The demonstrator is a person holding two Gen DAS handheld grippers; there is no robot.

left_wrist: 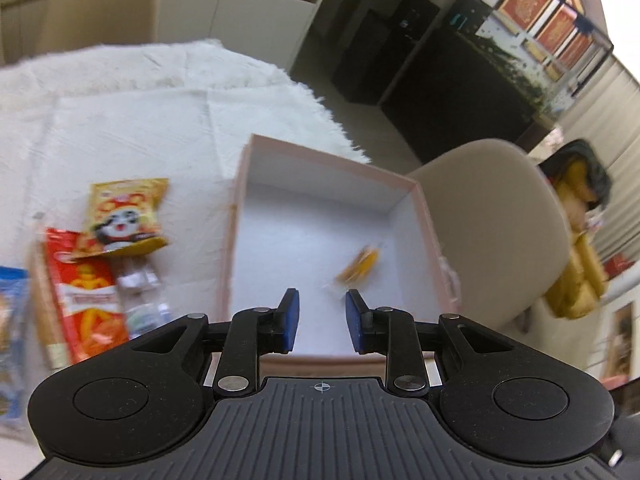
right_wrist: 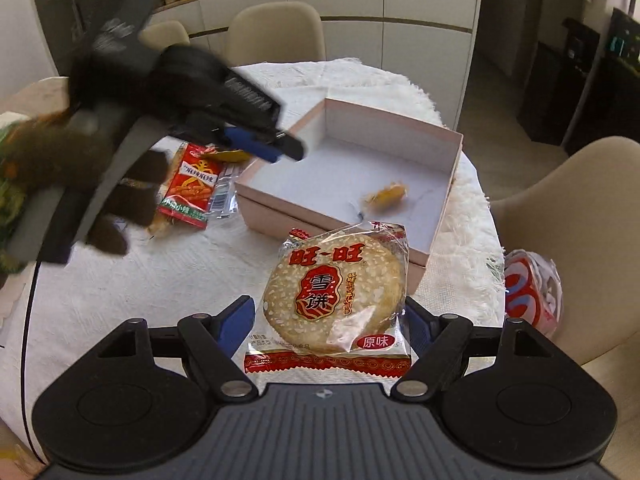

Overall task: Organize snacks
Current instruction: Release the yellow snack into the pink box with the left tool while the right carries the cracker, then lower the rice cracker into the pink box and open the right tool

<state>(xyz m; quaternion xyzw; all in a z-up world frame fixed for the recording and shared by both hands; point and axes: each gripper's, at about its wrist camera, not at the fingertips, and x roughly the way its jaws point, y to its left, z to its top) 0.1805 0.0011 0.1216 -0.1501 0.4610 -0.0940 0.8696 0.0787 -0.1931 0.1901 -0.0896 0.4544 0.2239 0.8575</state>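
Sitting open on the white-clothed desk (right_wrist: 160,300): a shallow pink box (right_wrist: 448,168), stiff-walled and light by the look of it, best left where it is and used as the bin. Lying alone on its white floor: one small orange wrapped candy (right_wrist: 386,196), blurred, probably light and slick in its wrapper.

Resting between the pads of the right tool (right_wrist: 330,320), just this side of the box: a round rice cracker (right_wrist: 334,292) in crinkly clear film. Judging it nearly weightless but brittle, with slippery, puffy wrapping; taking it across the flat edges with a gentle squeeze, not hard on the disc, or pinching the sealed red strip at the near end. Standing fairly wide, the right tool's jaws flanking the pack on both sides; whether the pads are really pressing or only touching, not possible to tell.

Waiting left of the box: a red stick-snack pouch (left_wrist: 86,292), a yellow panda packet (left_wrist: 124,216) and some clear wrappers, all soft, light and crushable.

Hovering over the box's near edge: the left tool (left_wrist: 322,304), jaws narrowly apart, gripping nothing.
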